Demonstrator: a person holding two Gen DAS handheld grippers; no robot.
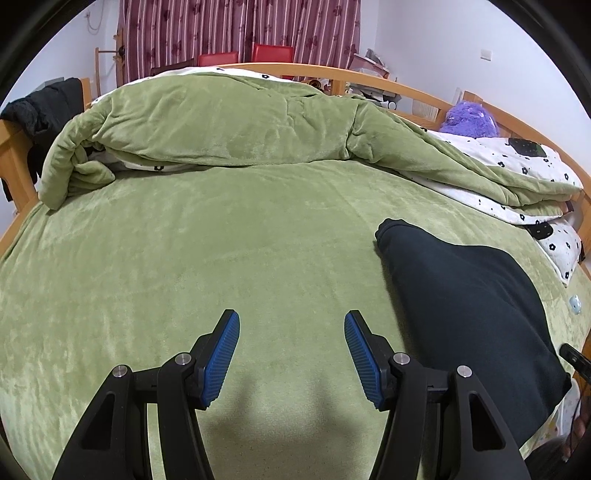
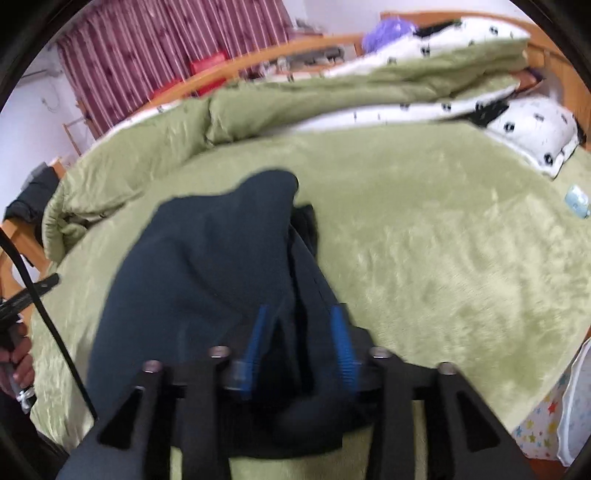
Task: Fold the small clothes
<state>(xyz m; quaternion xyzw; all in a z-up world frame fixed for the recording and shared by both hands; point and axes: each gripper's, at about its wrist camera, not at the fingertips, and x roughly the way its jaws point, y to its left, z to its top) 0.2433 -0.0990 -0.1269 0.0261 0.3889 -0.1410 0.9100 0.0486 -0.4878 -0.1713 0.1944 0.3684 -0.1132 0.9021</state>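
- Left wrist view: left tool (image 1: pixel 291 334) hovered over bare green bed cover (image 1: pixel 184 266), its blue pads (image 1: pixel 221 360) set moderately wide apart with nothing between them.
- Dark garment (image 1: pixel 469 314) lay flat on the bed cover to the right of the left tool, near it but not touching; its narrow end pointed toward the far side of the bed.
- Green quilt (image 1: pixel 229 129) lay bunched along the far side of the bed, white flower-print lining showing at its right end; purple plush toy (image 1: pixel 469 118) sat behind it by the wooden bed rail (image 1: pixel 424 92).
- Striped maroon curtain (image 1: pixel 240 33) hung behind the bed.
- Right wrist view (motion-blurred): right tool (image 2: pixel 301 339) was down on the near end of the dark garment (image 2: pixel 207 266), cloth lying between its blue fingers (image 2: pixel 341 347); jaws stood part open, and whether the pads pressed the cloth could not be told through the blur.
- Garment was rumpled there, a fold heaped up toward its far end.
- White flower-print pillow (image 2: pixel 532 129) rested at the bed's far right; a hand (image 2: pixel 18 363) holding the other tool's grip showed at the left edge.
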